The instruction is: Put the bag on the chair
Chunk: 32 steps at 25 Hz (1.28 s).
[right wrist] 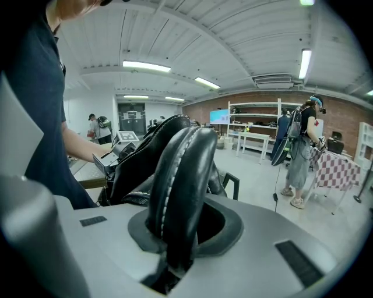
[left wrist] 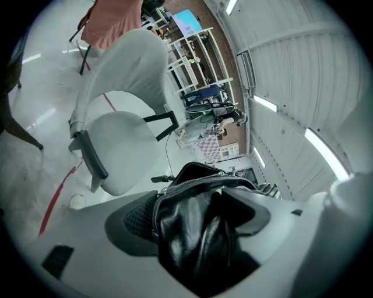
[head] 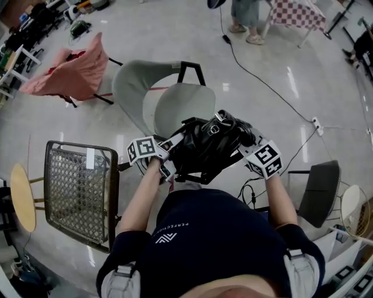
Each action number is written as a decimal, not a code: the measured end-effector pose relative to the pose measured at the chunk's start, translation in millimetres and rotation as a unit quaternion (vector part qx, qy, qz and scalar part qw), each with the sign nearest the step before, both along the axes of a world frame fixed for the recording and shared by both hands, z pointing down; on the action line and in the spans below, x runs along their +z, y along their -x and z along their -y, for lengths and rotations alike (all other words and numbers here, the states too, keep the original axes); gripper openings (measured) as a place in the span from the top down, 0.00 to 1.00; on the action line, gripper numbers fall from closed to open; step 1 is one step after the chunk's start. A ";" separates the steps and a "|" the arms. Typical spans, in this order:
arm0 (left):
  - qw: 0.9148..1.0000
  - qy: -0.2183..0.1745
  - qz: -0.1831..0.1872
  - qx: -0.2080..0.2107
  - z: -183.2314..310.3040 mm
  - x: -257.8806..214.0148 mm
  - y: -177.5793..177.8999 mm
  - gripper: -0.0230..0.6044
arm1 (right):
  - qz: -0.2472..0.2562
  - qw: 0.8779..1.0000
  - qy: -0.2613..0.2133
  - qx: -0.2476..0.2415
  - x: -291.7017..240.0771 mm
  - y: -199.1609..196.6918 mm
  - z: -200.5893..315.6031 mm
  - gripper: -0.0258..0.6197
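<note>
A black leather bag (head: 207, 144) hangs in the air between my two grippers, just in front of a grey armchair (head: 175, 99). My left gripper (head: 173, 154) is shut on the bag's left side; in the left gripper view the crumpled leather (left wrist: 195, 230) fills the jaws, with the chair's seat (left wrist: 116, 148) beyond and below. My right gripper (head: 249, 149) is shut on the bag's padded, stitched strap (right wrist: 182, 180), which stands up between its jaws in the right gripper view. The bag is above the floor and short of the seat.
A mesh-seat chair (head: 81, 189) stands at my left beside a round wooden stool (head: 22, 198). A chair draped in pink cloth (head: 73, 73) is at the back left. A dark chair (head: 320, 189) is at my right. A cable (head: 256, 75) crosses the floor towards a standing person (head: 245, 17).
</note>
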<state>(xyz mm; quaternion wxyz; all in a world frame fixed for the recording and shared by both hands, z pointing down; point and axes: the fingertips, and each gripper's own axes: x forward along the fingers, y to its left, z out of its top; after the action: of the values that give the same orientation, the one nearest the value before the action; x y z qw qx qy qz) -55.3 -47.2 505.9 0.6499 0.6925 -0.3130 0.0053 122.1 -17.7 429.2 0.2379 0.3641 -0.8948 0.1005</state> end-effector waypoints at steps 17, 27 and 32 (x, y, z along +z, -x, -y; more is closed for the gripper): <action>0.999 -0.029 -0.006 0.025 94.8 -11.4 37.5 0.42 | -0.009 1.000 -0.011 0.011 -12.2 39.2 81.1 0.87; 0.999 -0.019 -0.023 -0.019 127.7 5.7 44.0 0.42 | -0.020 1.000 -0.009 -0.010 -3.0 45.6 131.0 0.86; 0.999 -0.013 -0.025 -0.038 149.9 16.4 40.5 0.41 | -0.024 0.999 -0.001 -0.030 4.4 41.0 160.0 0.86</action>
<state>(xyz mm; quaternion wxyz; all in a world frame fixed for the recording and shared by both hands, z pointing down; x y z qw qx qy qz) -95.7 -197.2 522.3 0.6481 0.6886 -0.3228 -0.0403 81.1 -177.7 433.6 0.2620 0.3396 -0.8994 0.0837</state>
